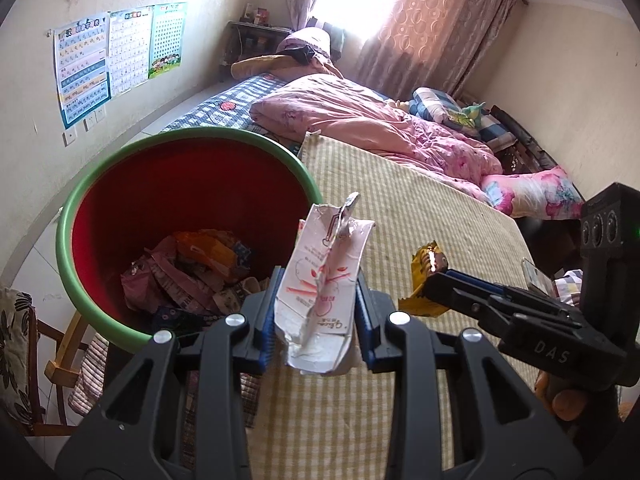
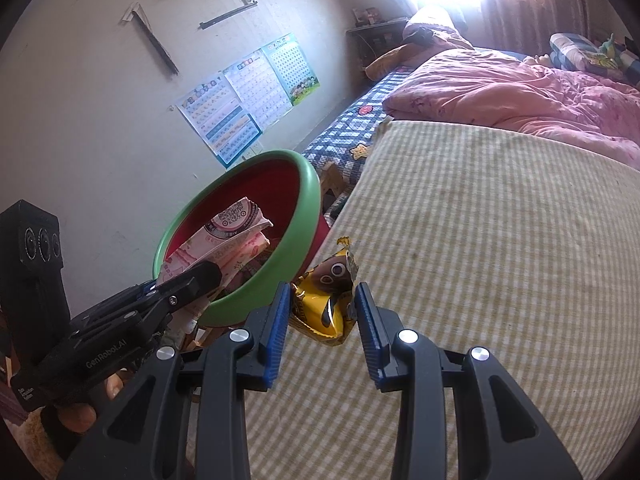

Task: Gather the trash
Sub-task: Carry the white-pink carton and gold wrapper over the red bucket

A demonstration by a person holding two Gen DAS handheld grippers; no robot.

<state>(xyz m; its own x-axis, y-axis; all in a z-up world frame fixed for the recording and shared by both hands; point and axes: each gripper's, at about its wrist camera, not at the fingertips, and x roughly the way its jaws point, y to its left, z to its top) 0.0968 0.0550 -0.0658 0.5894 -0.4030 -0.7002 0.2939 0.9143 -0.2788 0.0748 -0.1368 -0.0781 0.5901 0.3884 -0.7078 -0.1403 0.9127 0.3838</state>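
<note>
Leftward, trash visible deep in the bin [image 1: 120, 184]; left gripper [image 1: 318, 312] clamping carton [image 1: 320, 280], right gripper [image 2: 322, 314] clamping wrapper [image 2: 324, 304].

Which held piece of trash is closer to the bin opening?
The white carton in the left gripper, at the bin rim; the yellow wrapper sits farther out.

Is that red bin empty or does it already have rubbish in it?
Partly filled: crumpled wrappers cover the bottom of the red bin, while its red inner walls show bare above them.
</note>
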